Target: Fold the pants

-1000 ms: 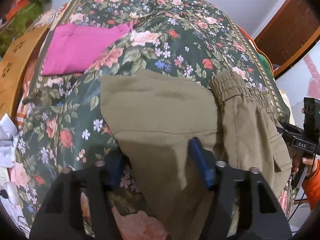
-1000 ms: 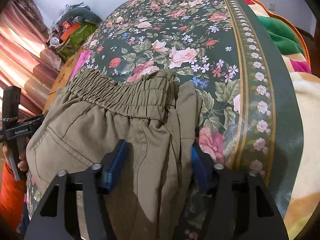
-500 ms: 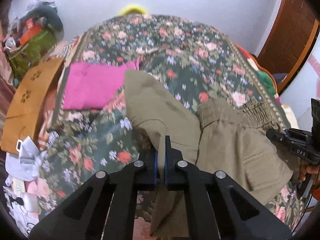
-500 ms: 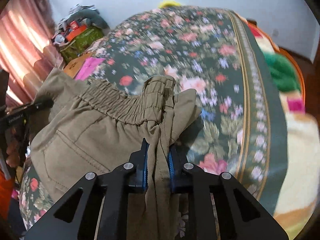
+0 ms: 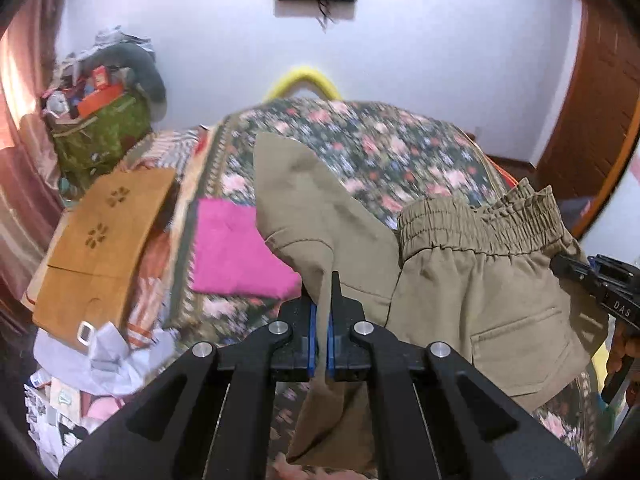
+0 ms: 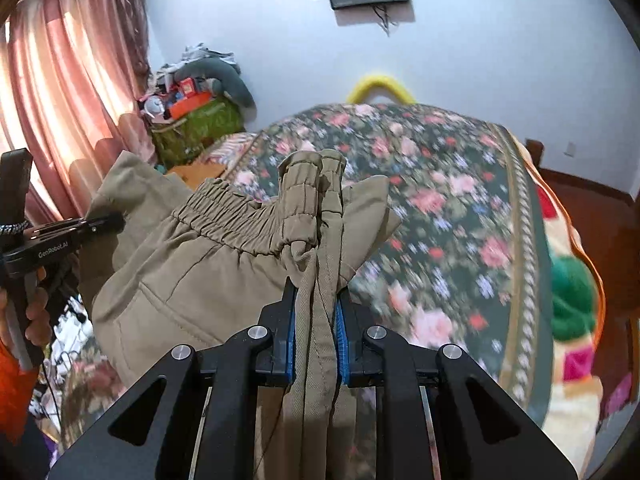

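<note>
Both grippers, apart a second ago, have clamped on the olive-khaki cotton pants point(image 5: 480, 280) and lifted them off the dark floral bedspread point(image 6: 440, 200).

Left gripper point(image 5: 320, 344) pinches a thin leg fold above the bedspread, just beside a folded magenta cloth point(image 5: 232, 252); right gripper point(image 6: 316, 340) bites bunched fabric below the elastic waistband point(image 6: 240, 220). Held at two ends, the garment hangs taut, probably for laying over in a fold.

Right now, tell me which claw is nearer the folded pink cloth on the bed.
Left. The left claw, clamped on the olive pants, sits just beside the pink cloth. The right claw grips the waistband end, farther away.
</note>
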The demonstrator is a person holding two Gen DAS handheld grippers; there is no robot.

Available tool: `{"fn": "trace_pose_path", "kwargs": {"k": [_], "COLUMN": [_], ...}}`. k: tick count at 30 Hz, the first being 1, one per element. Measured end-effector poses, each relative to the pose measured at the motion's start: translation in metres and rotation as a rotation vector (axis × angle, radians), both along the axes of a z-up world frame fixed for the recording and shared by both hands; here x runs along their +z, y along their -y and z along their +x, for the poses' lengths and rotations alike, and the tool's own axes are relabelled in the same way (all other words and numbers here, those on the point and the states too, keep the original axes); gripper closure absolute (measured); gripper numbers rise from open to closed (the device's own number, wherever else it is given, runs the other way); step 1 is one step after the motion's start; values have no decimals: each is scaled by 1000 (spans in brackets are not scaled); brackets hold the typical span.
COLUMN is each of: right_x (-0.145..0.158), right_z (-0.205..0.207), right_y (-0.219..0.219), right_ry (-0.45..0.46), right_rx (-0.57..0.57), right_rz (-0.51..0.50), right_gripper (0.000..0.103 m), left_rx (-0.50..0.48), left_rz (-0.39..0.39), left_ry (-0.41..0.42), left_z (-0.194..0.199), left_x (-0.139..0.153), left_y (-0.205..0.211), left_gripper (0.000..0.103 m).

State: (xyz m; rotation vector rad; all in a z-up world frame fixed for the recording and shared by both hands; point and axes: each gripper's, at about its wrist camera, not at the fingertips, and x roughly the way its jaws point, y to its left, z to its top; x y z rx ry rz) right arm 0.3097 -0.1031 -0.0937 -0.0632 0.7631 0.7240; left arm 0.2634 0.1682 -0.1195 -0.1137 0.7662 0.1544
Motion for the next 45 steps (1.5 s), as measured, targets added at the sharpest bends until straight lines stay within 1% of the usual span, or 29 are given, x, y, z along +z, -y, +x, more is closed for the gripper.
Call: {"fn": "trace_pose_path", "kwargs": {"k": [2,4,7,13,18,21,26,29,31,32,33,34,35,36,38,40,41,43,45], "right_x": [1,1,-4,-19,-36,-44,-59,-69,-81,-88,-91,-93,-93,-91,-87,-80,-75,-69,-62], "right_z": [7,14,29,51,65,74,91,98,102,103,103,101,100,98,93,85,78,65,51], "right_y": [-15,-28,-52,-104,-135,-154,-172,-176,-179,-181,-181,-179,-176,-170,-161,-151,-145,-133,-124], "right_ry": [18,28,21,23,8,0,-21,-48,-93,-121,-134,-141,-143,-144,-157,-160,-160,-161,-138], "right_rx": [8,15,27,42,39,38,10,-16,-18,-5,0,-3,-8,-12,-1,8,27,53,72], "right_rz": [1,5,11,-26,-38,-60,-65,-80,-107,-137,-156,-159,-153,-141,-121,-114,-108,-110,-126], "right_gripper": [89,89,89,89,89,89,89,88,87,84,77,74,71,71,71,71,68,65,64], "left_rx": [19,44,88,172,227,243,259,264,261,252,237,222,215,213,209,195,193,188,177], "left_rz": [8,-2,-8,-37,-41,-9,-14,-16,10,34,45,62,71,100,133,102,81,47,46], "left_ry": [5,5,-1,-26,-88,-100,-108,-128,-158,-195,-233,-286,-321,-350,-379,-385,-378,-366,-336], "left_z": [5,10,20,50,84,101,128,144,152,157,160,162,161,156,145,127,118,102,84], "left_x": [3,3,-3,-26,-52,-64,-81,-96,-110,-121,-129,-142,-151,-161,-169,-170,-167,-158,-140], "left_y": [-12,-26,-49,-97,-131,-145,-163,-168,-167,-167,-166,-166,-166,-167,-167,-170,-170,-169,-164], "left_gripper": [100,100,100,100,100,100,100,100,100,98,96,93,92,90,85,85,85,85,85]}}
